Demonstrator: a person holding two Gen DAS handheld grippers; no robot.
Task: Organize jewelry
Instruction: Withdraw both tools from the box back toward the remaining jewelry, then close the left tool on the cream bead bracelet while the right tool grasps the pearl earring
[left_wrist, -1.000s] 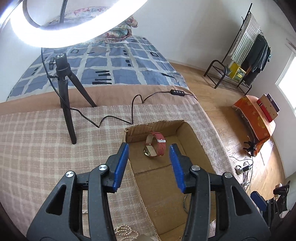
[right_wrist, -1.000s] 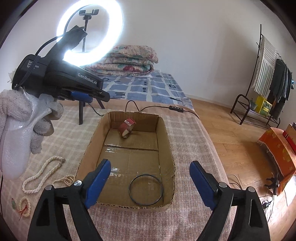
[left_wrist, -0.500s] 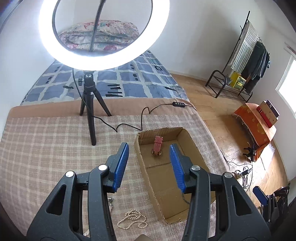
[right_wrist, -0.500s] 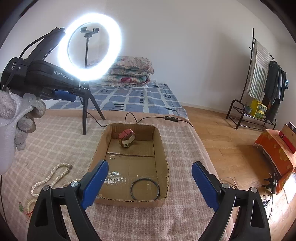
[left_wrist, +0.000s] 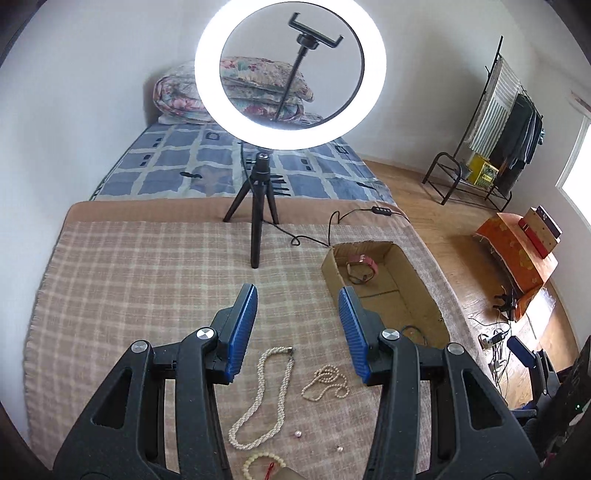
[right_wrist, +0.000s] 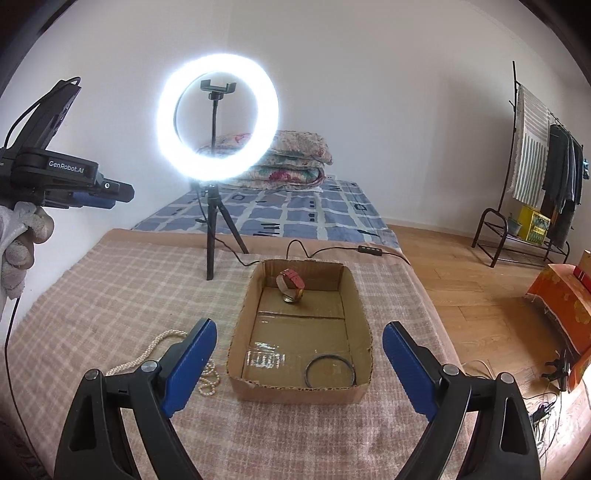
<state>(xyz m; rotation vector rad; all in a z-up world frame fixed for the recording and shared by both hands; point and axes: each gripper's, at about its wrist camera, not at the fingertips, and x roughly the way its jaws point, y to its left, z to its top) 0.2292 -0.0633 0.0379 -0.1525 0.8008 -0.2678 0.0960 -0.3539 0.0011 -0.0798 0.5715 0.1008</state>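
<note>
A: What is the state of each tool, and where is the jewelry located?

B: The left tool is seen spread, with nothing between its blue pads. The right tool is spread wider and is likewise empty. A red-strapped watch and a dark bangle are found inside the cardboard box. A long pearl necklace, a smaller pearl strand, two loose pearls and a beaded bracelet are left on the checked blanket, beside the box.

A: How is the long necklace expected to handle?

B: It is judged to be light, limp and smooth-beaded. Slippage is likely if only one bead is pinched, so both runs of the strand should be gathered across the pads near the middle. The loose pearls are judged liable to roll and hard to pinch.

A: What cannot be made out?

B: The beaded bracelet is cut off at the bottom edge of the left wrist view. The bangle is largely hidden there behind the tool. The necklace clasp is too small to be read.
</note>
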